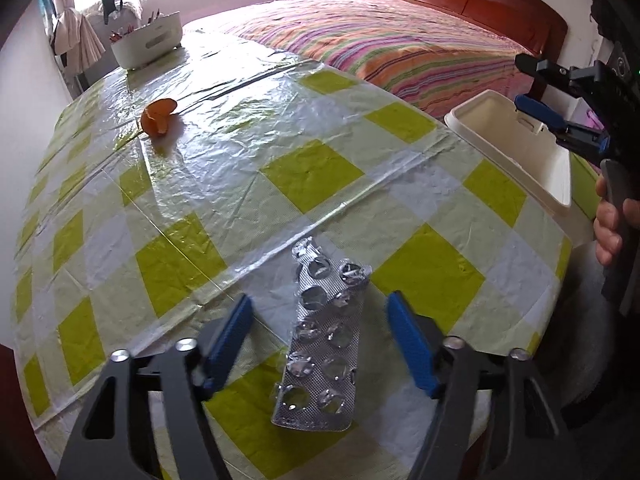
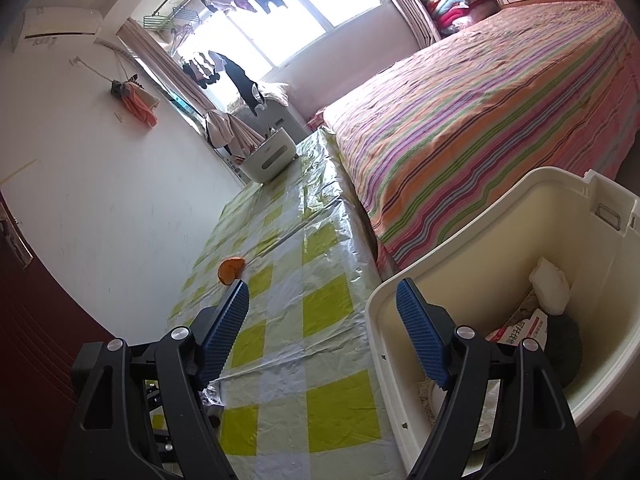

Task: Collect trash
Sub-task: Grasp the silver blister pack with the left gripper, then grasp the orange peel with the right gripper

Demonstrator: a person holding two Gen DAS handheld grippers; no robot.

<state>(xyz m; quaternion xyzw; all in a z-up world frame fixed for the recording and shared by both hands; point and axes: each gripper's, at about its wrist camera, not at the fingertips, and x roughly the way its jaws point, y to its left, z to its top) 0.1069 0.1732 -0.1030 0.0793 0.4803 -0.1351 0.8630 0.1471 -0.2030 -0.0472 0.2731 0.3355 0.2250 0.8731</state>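
The left gripper (image 1: 320, 344), jaws spread, straddled a spent silver foil blister pack (image 1: 324, 344); closing squarely across its narrow width looked wisest. The right gripper (image 2: 322, 332) hung released near the cream plastic bin (image 2: 500, 216).

Bare tablecloth (image 1: 304, 176) between orange peel (image 1: 158, 116) and bin (image 1: 512, 148), blister pack (image 1: 324, 340) nearest.

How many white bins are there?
2. One white bin sits at the table's edge by the bed, near the right tool, with trash inside. A smaller one stands at the table's far end. Others may be hidden.
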